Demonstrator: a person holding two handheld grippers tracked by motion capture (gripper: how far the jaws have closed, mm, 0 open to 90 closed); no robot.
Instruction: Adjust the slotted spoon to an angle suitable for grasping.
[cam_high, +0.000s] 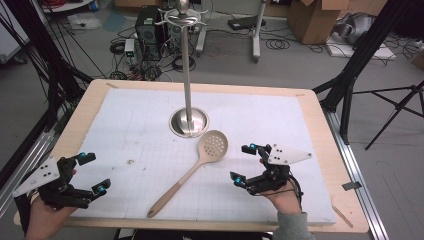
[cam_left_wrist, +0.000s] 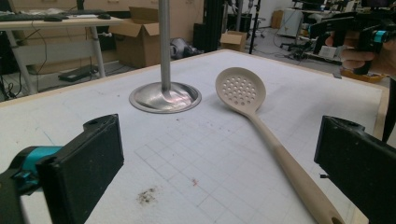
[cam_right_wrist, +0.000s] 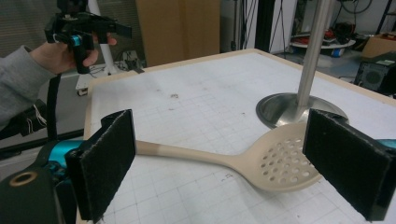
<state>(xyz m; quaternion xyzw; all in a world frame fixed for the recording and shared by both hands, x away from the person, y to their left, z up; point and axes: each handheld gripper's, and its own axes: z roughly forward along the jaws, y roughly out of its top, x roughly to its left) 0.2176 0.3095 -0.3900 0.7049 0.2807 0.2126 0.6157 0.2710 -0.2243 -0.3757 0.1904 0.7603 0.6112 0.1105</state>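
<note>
High view: slotted spoon (cam_high: 192, 170) lies flat on the bench (cam_high: 320, 125), perforated bowl toward the steel stand (cam_high: 188, 120), handle end toward the person. It sits between the two grippers, just left of the right gripper (cam_high: 253, 163), well apart from the left gripper (cam_high: 91, 172). Both sets of fingers are spread wide, nothing in them.

Left gripper view: fingers (cam_left_wrist: 88, 158) wide apart, empty. Spoon runs ahead of them and toward the right finger, handle tip with a hang hole passing close by that finger.

Right gripper view: fingers (cam_right_wrist: 109, 158) wide apart, empty. Spoon lies across the gap between them, bowl by the right finger, handle running behind the left one.

Handling guess: looks like light, stiff plastic or silicone, smooth, maybe a bit slippery, not fragile. Best hold is mid-handle, across the narrow shaft; the bowl is wide and shallow, poor to pinch.
</note>
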